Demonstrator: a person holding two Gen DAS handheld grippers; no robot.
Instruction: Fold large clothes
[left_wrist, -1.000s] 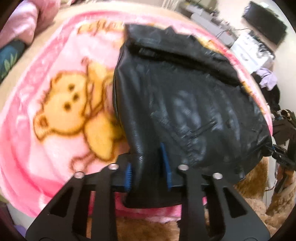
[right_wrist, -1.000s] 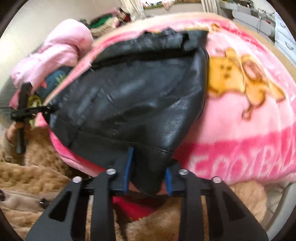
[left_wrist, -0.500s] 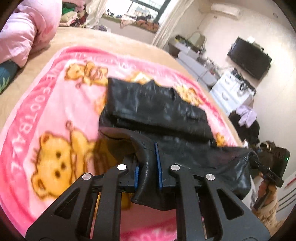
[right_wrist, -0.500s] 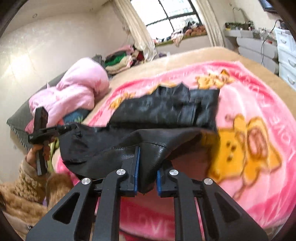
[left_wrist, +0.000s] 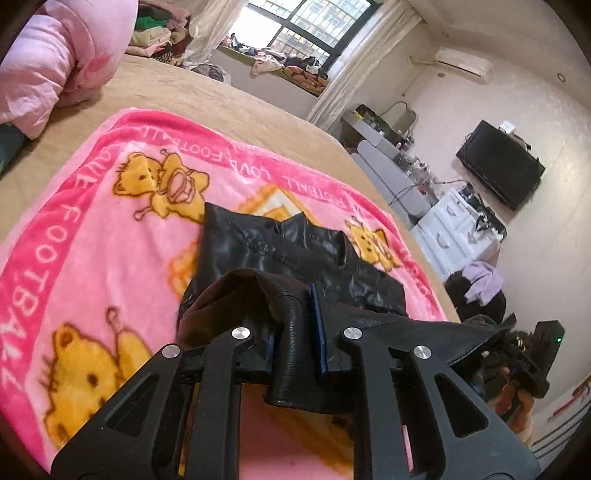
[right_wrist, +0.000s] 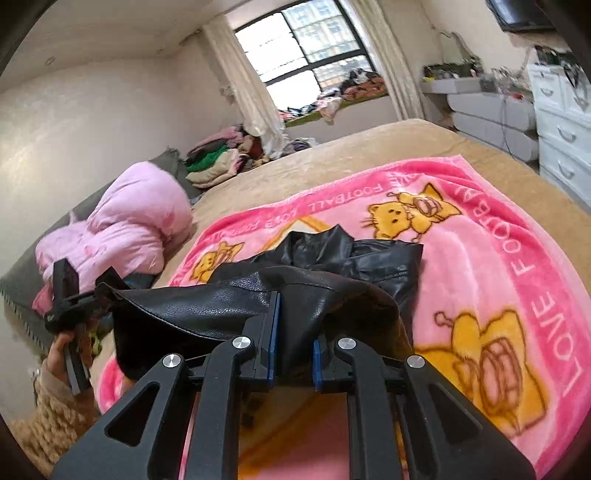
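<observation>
One black leather jacket (left_wrist: 295, 258) on one pink bear-print fleece blanket (left_wrist: 92, 229). Two tools: left tool (left_wrist: 295, 339) and right tool (right_wrist: 293, 339), each clamped on the jacket's hem.

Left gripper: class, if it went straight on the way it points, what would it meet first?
Probably the far half of the black jacket lying on the pink blanket. The left gripper is shut on the lifted hem; depth is uncertain.
</observation>
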